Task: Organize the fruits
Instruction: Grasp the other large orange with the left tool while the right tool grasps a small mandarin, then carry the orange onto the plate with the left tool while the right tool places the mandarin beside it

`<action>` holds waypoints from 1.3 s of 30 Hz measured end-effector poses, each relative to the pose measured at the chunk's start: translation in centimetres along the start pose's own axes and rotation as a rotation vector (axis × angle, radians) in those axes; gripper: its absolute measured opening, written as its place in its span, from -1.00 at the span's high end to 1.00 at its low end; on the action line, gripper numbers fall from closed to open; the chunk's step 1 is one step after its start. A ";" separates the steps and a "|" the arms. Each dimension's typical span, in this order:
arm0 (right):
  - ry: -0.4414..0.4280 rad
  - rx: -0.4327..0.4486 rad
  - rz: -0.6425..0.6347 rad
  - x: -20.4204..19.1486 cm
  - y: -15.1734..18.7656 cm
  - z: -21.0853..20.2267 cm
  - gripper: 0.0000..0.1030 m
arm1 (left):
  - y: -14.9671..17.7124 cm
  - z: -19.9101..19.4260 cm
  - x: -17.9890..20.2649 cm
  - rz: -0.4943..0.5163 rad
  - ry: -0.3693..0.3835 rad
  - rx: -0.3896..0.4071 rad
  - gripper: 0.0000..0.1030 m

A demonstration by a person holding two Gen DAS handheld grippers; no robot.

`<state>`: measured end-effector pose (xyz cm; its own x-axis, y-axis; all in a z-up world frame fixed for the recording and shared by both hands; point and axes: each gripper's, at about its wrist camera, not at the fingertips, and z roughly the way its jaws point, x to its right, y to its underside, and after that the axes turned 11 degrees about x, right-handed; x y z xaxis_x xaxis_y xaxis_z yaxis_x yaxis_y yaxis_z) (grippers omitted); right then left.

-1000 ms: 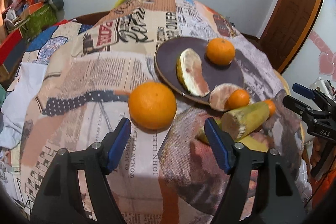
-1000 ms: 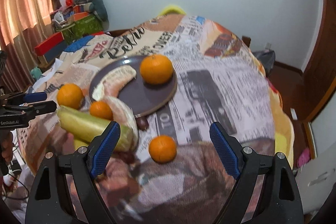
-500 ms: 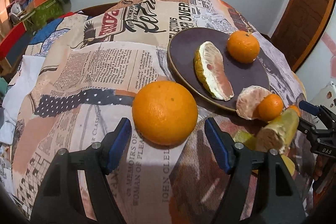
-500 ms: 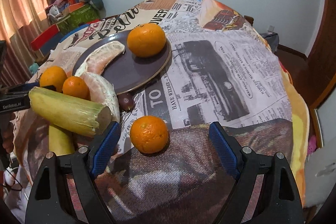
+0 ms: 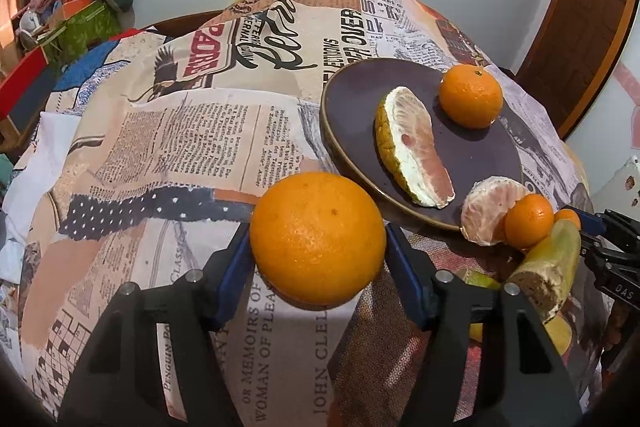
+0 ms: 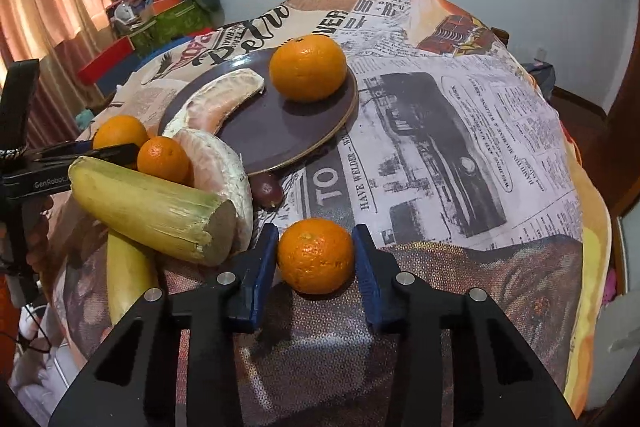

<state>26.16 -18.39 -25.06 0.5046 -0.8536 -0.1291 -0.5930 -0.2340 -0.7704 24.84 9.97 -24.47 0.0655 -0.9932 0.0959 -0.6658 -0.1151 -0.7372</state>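
In the left wrist view my left gripper [image 5: 318, 259] is shut on a large orange [image 5: 318, 239], its blue pads touching both sides. In the right wrist view my right gripper [image 6: 316, 259] is shut on a small orange [image 6: 316, 255] on the cloth. A dark brown plate [image 5: 348, 95] holds a pomelo wedge [image 5: 412, 151] and another orange [image 5: 471, 95]; the plate also shows in the right wrist view [image 6: 272, 131]. A peeled pomelo piece [image 6: 216, 163], a small orange [image 6: 163, 159] and a sugarcane piece [image 6: 152, 209] lie beside the plate.
A newspaper-print cloth [image 5: 200, 131] covers the round table. A yellow fruit [image 6: 128, 275] lies under the sugarcane and a small dark fruit [image 6: 266, 189] sits by the plate rim. Boxes and cushions [image 5: 80, 11] stand at the back left. A wooden door [image 5: 580, 27] is at right.
Both grippers moved forward and closed: the left one onto the large orange, the right one onto the small orange on the cloth.
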 end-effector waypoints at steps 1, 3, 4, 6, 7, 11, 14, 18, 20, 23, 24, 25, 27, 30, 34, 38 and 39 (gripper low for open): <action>0.001 0.001 0.003 0.0 0.0 0.0 0.33 | 0.0 -0.1 0.0 0.003 0.002 -0.001 -0.24; 0.000 0.000 0.016 0.2 0.1 -0.1 0.33 | 0.0 -0.3 0.0 0.004 0.002 -0.001 -0.23; 0.004 0.002 0.024 0.3 0.1 -0.2 0.33 | 0.0 -0.4 0.1 0.004 0.001 -0.003 -0.23; 0.009 0.006 0.032 0.5 0.0 -0.5 0.33 | 0.1 -0.8 0.1 0.006 0.003 -0.003 -0.23; 0.010 0.010 0.036 0.6 -0.1 -0.7 0.33 | 0.1 -1.1 0.1 0.007 0.003 -0.001 -0.23; 0.025 0.037 0.039 0.8 -0.5 -1.9 0.33 | -0.1 -2.4 0.2 0.006 0.004 0.019 -0.23; 0.034 0.064 0.037 0.8 -1.0 -2.9 0.33 | -0.5 -3.6 0.3 0.007 0.007 0.043 -0.23; 0.043 0.097 0.032 0.7 -1.8 -3.8 0.33 | -1.4 -5.4 0.7 0.017 0.009 0.085 -0.23; 0.044 0.116 0.030 0.6 -2.3 -4.2 0.33 | -2.1 -6.2 1.0 0.022 0.012 0.107 -0.23; 0.042 0.143 0.024 0.5 -3.1 -4.7 0.33 | -3.0 -7.1 1.3 0.030 0.016 0.138 -0.23; 0.042 0.150 0.021 0.4 -3.3 -4.8 0.33 | -3.3 -7.3 1.5 0.033 0.016 0.147 -0.23; 0.042 0.161 0.017 0.3 -3.7 -4.9 0.33 | -3.7 -7.5 1.6 0.036 0.018 0.158 -0.23; 0.040 0.174 0.010 0.0 -4.2 -5.0 0.33 | -4.2 -7.6 1.8 0.040 0.022 0.170 -0.23; 0.037 0.195 0.001 -0.3 -5.0 -4.9 0.33 | -5.1 -7.6 2.1 0.045 0.027 0.187 -0.23; 0.028 0.219 -0.011 -0.6 -6.1 -4.5 0.33 | -6.0 -6.9 2.4 0.045 0.040 0.196 -0.23; 0.018 0.229 -0.025 -0.9 -7.1 -3.3 0.33 | -6.8 -5.6 2.7 0.049 0.046 0.193 -0.23; 0.016 0.229 -0.027 -1.0 -7.3 -3.1 0.33 | -6.9 -5.2 2.7 0.051 0.047 0.191 -0.23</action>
<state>27.99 -17.32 -17.38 0.5071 -0.8563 -0.0979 -0.4209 -0.1469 -0.8951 25.73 8.14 -15.62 -0.0021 -0.9965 0.0830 -0.5143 -0.0701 -0.8548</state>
